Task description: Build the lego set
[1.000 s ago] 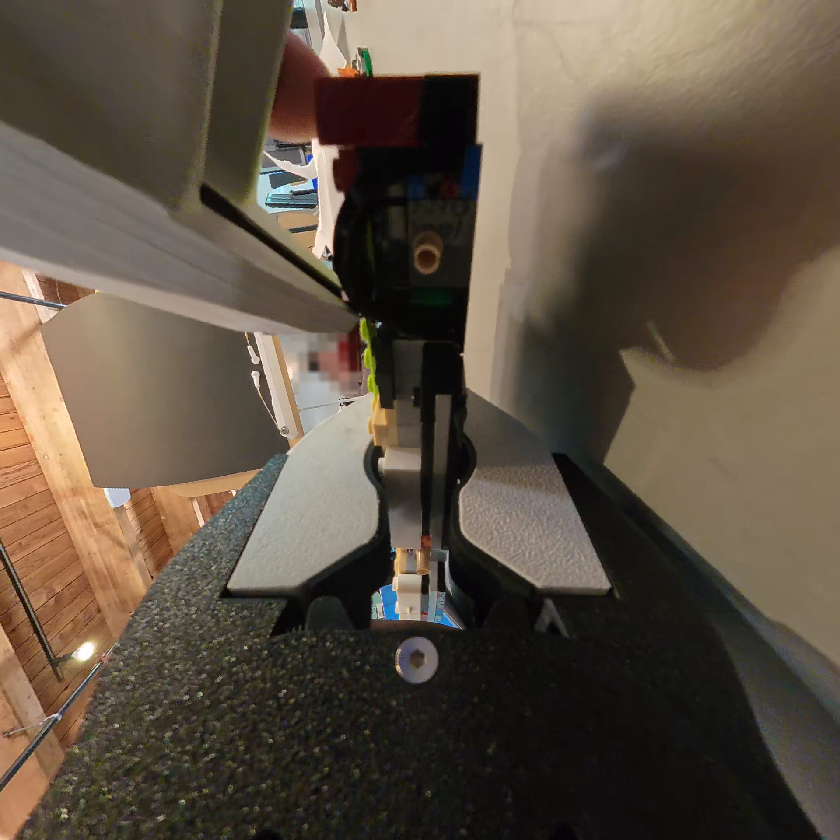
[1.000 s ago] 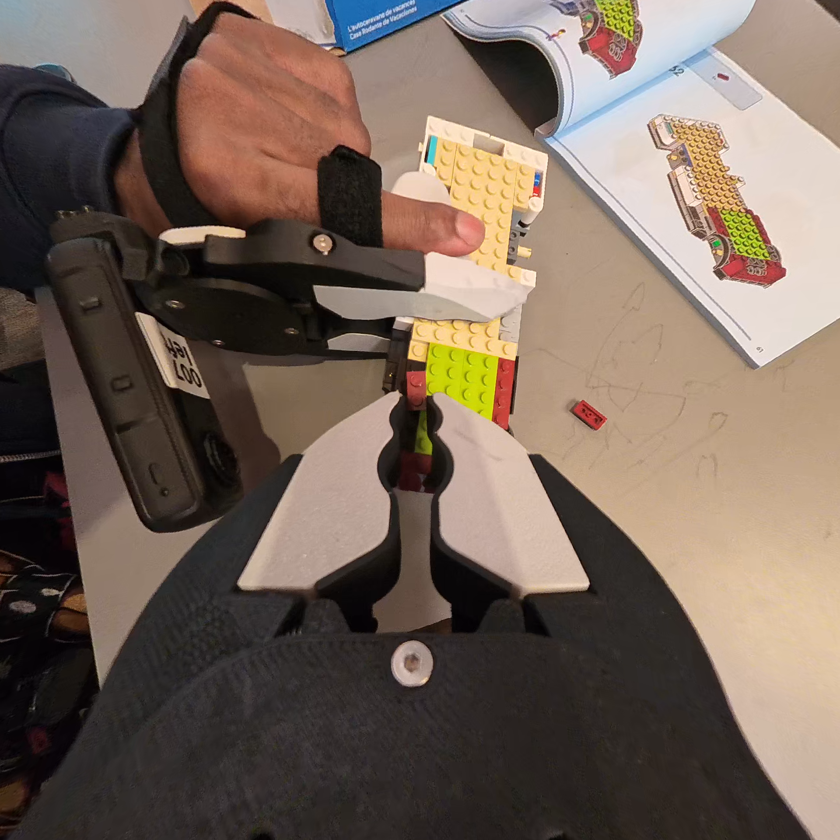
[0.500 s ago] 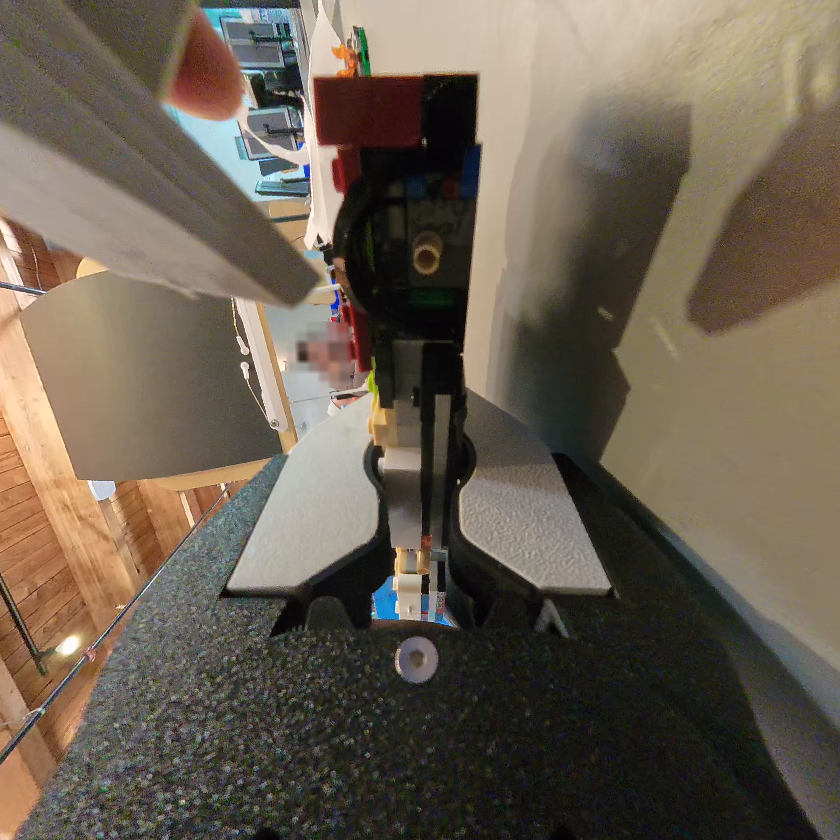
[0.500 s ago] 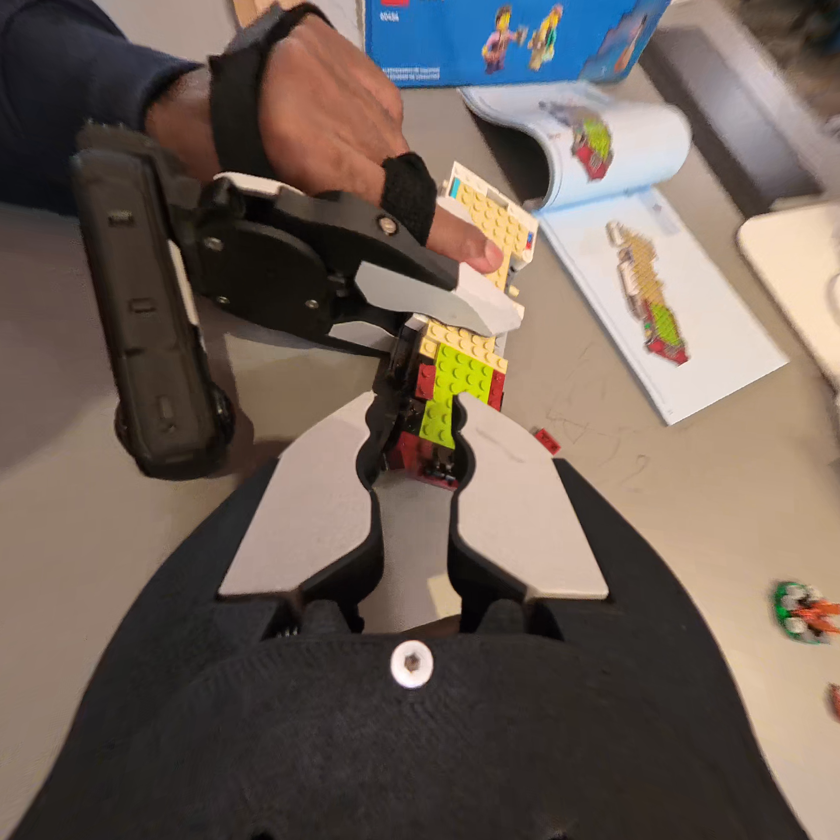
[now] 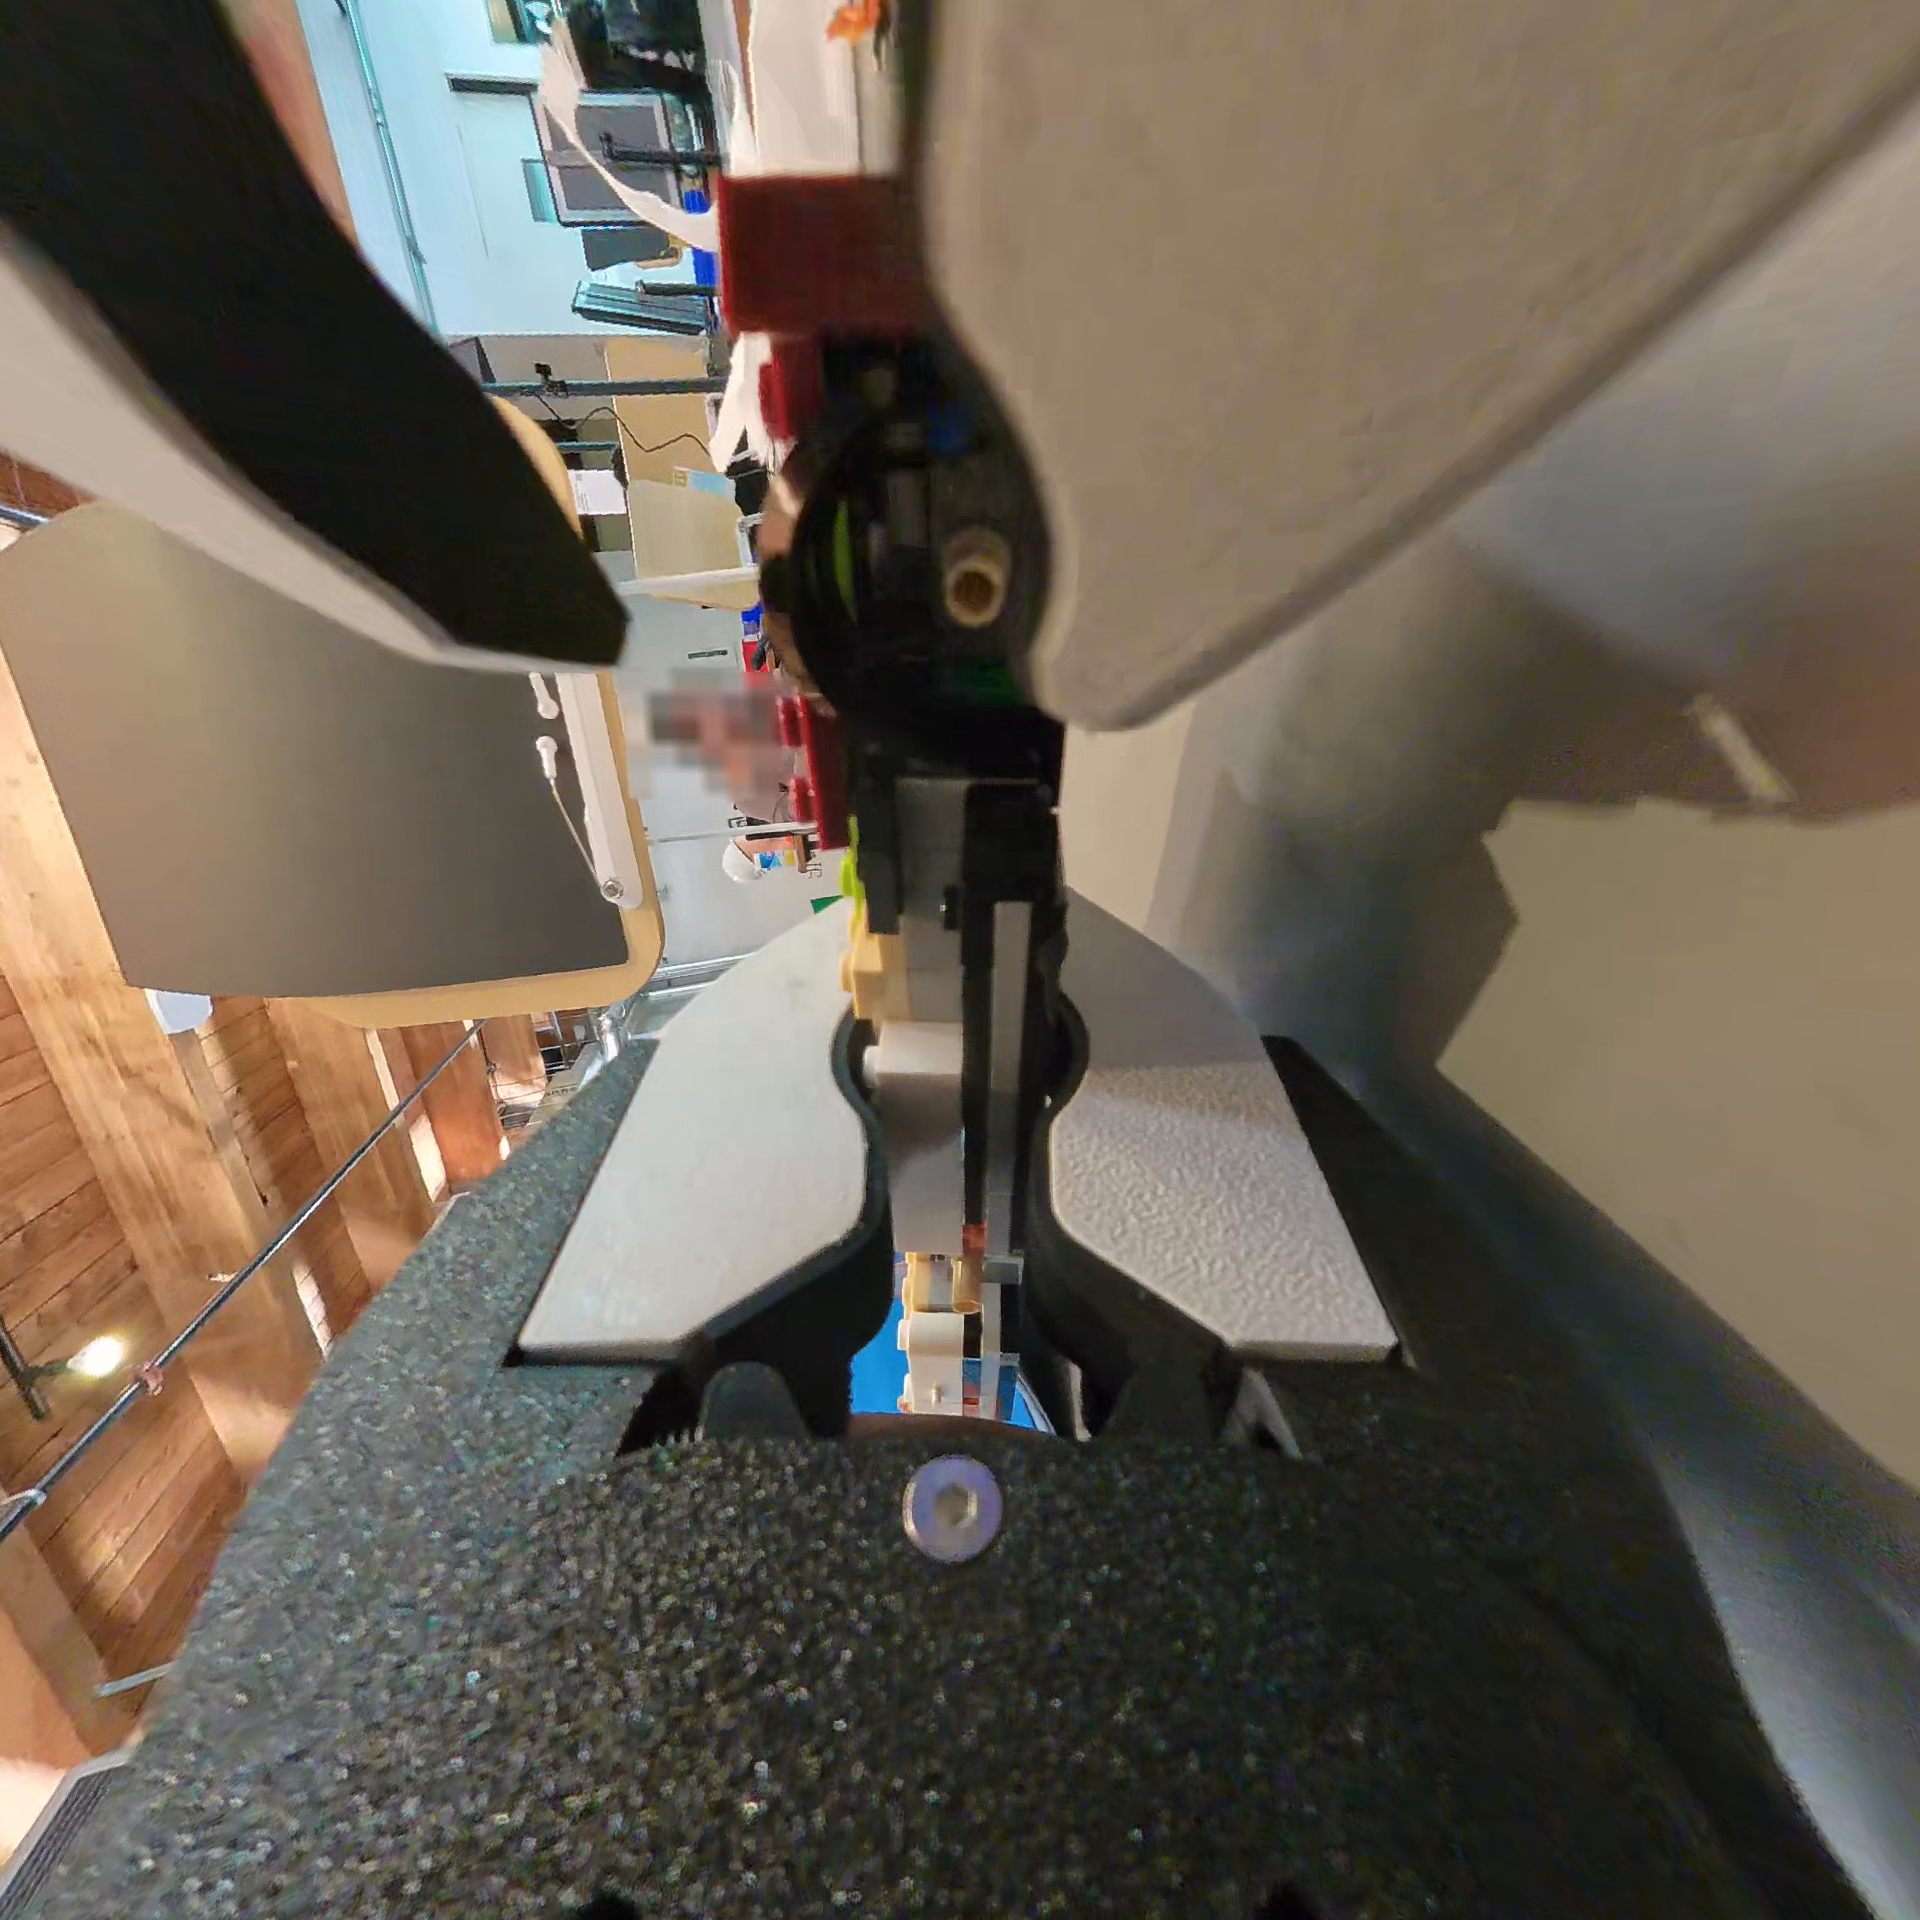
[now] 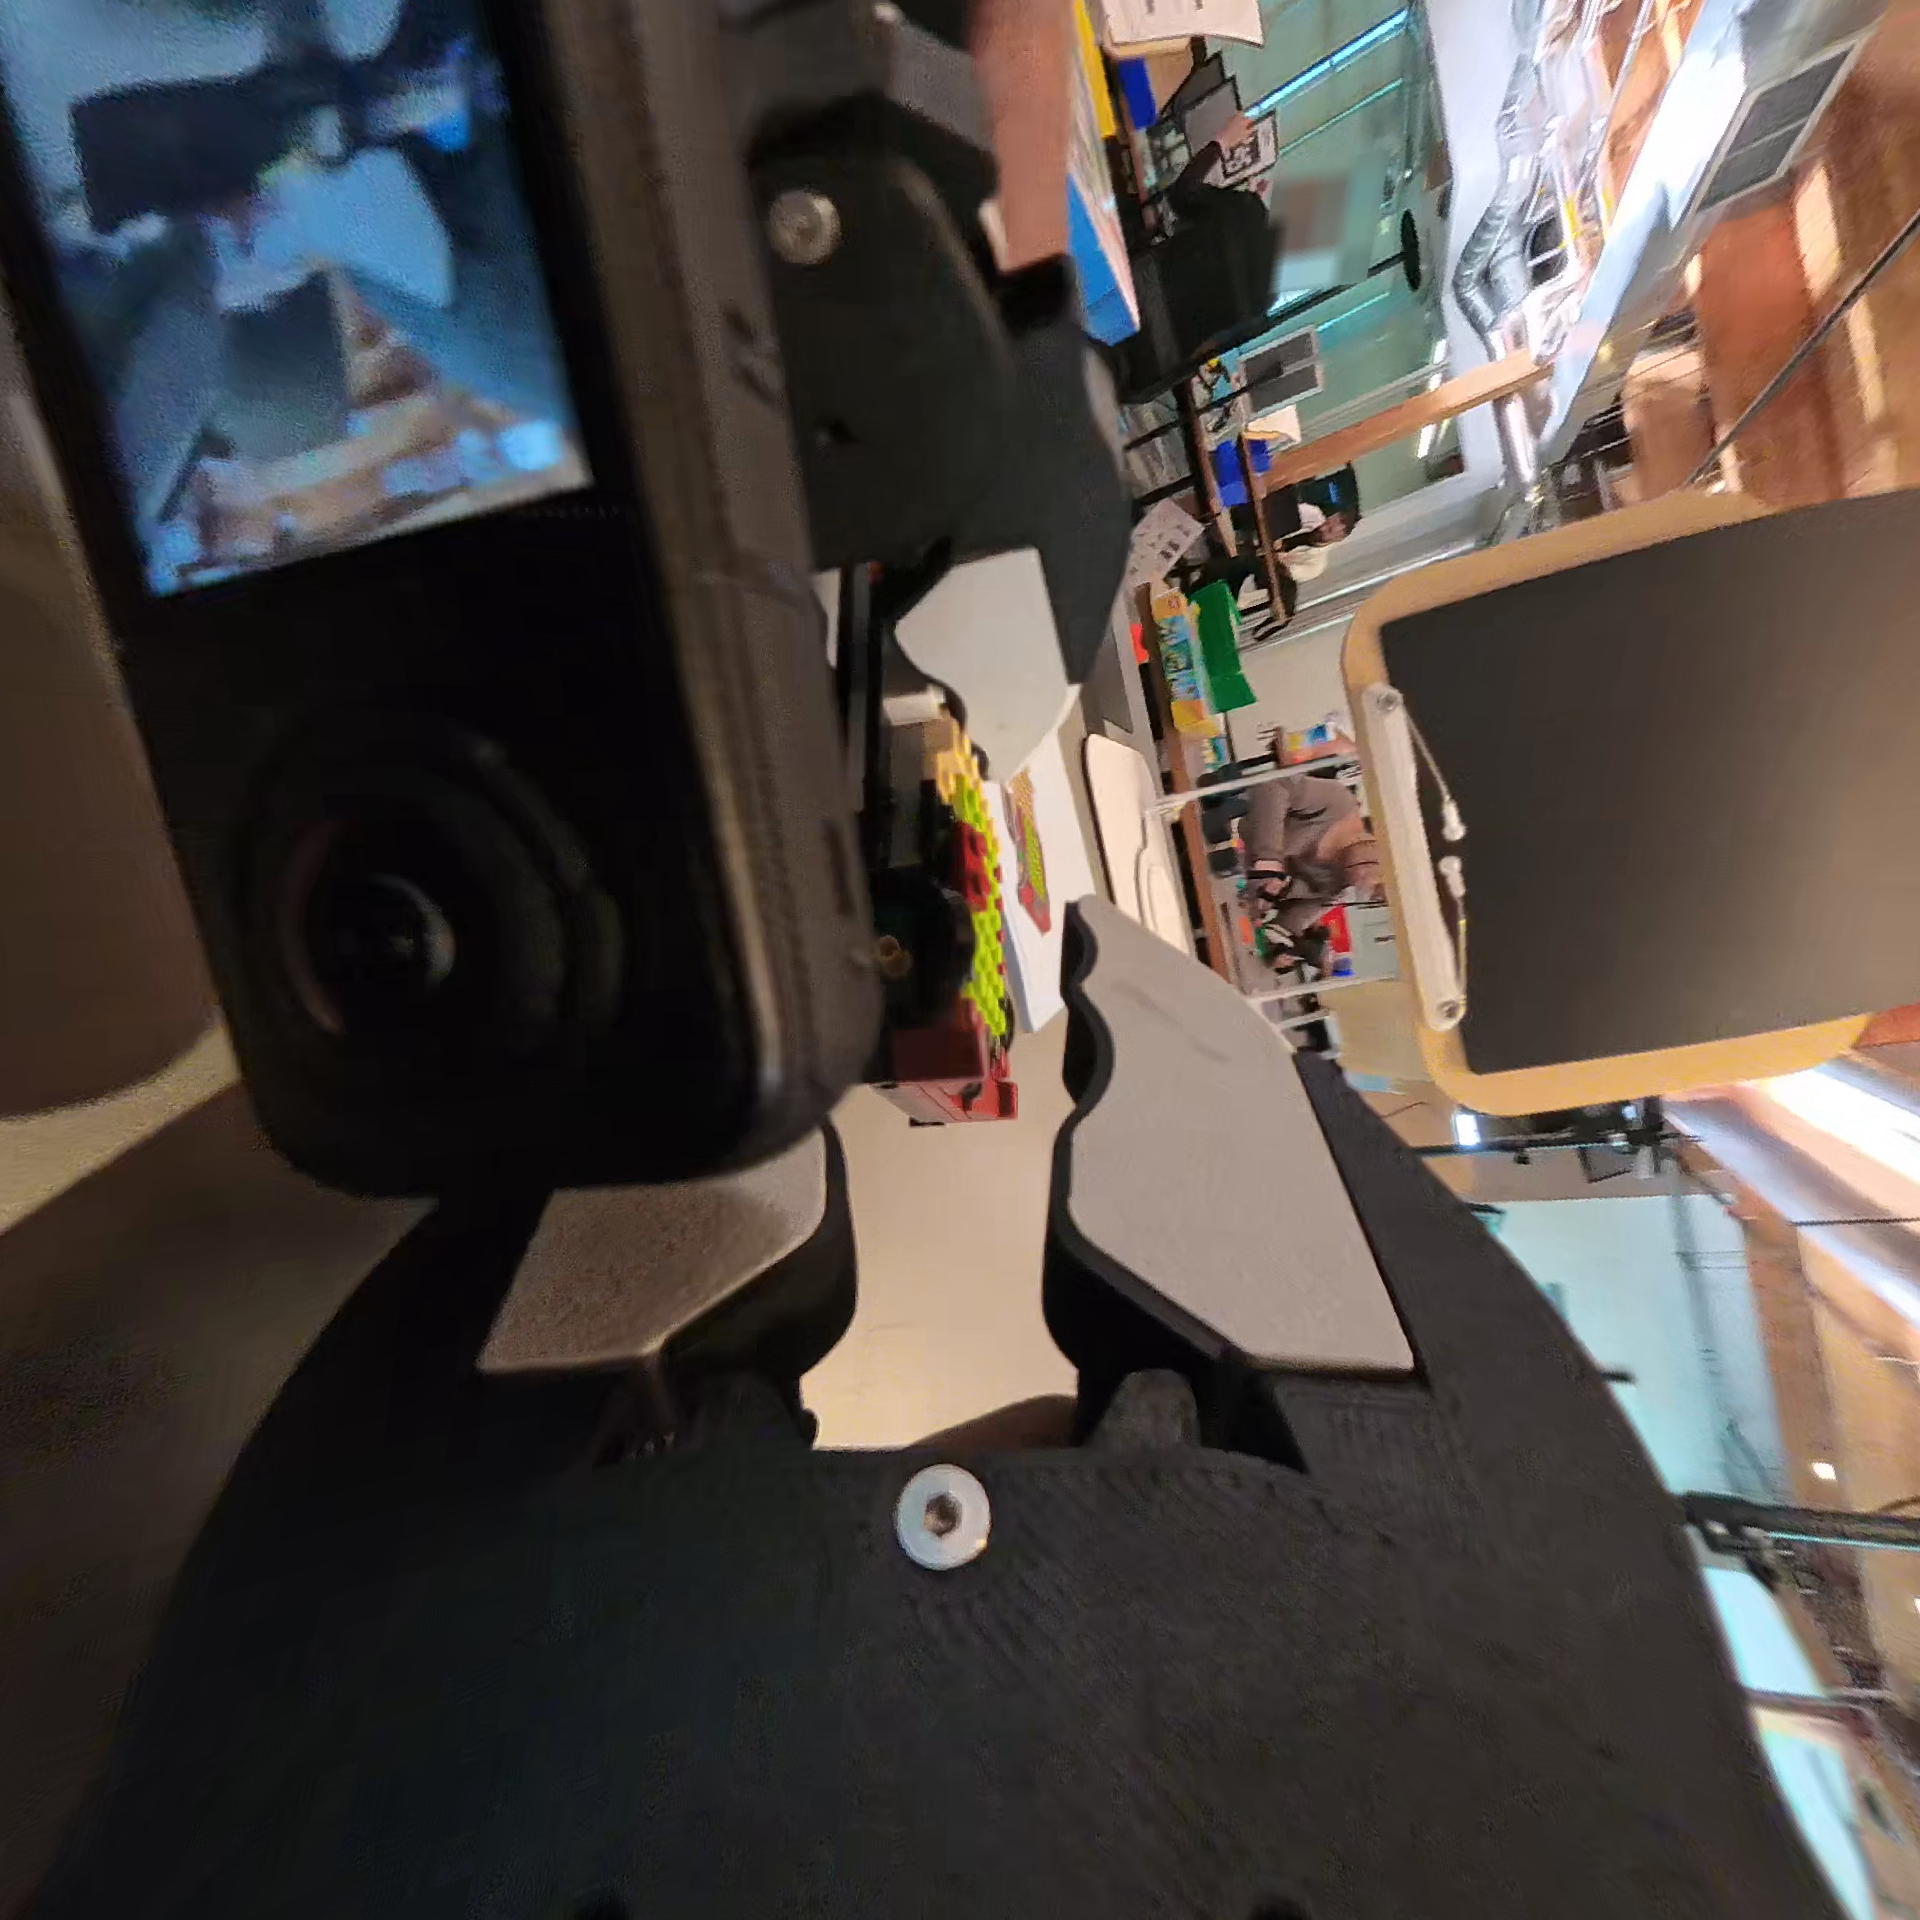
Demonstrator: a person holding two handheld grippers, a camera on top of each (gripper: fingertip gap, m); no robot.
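Observation:
My left gripper is shut on a multi-coloured brick model, with both pads pressed on its grey and black middle. The model points away from me, a black wheel and dark red bricks at its far end. The right gripper's two grey fingers stand spread on either side of that far end. In the right wrist view my right gripper is open. The model's lime and red end stands between its fingers, with a gap to the right finger. The left gripper's black camera body hides my left fingertip.
The grey table top runs along the right of the left wrist view. An open instruction booklet and a white tray lie beyond the model. A black board with a wooden rim stands behind, and it also shows in the left wrist view. Across from one pair of fingers to the other is roughly 7 centimeters.
My right gripper let go of the model's red end, opened wide and swung round beside the left gripper. The left gripper kept its hold on the model.

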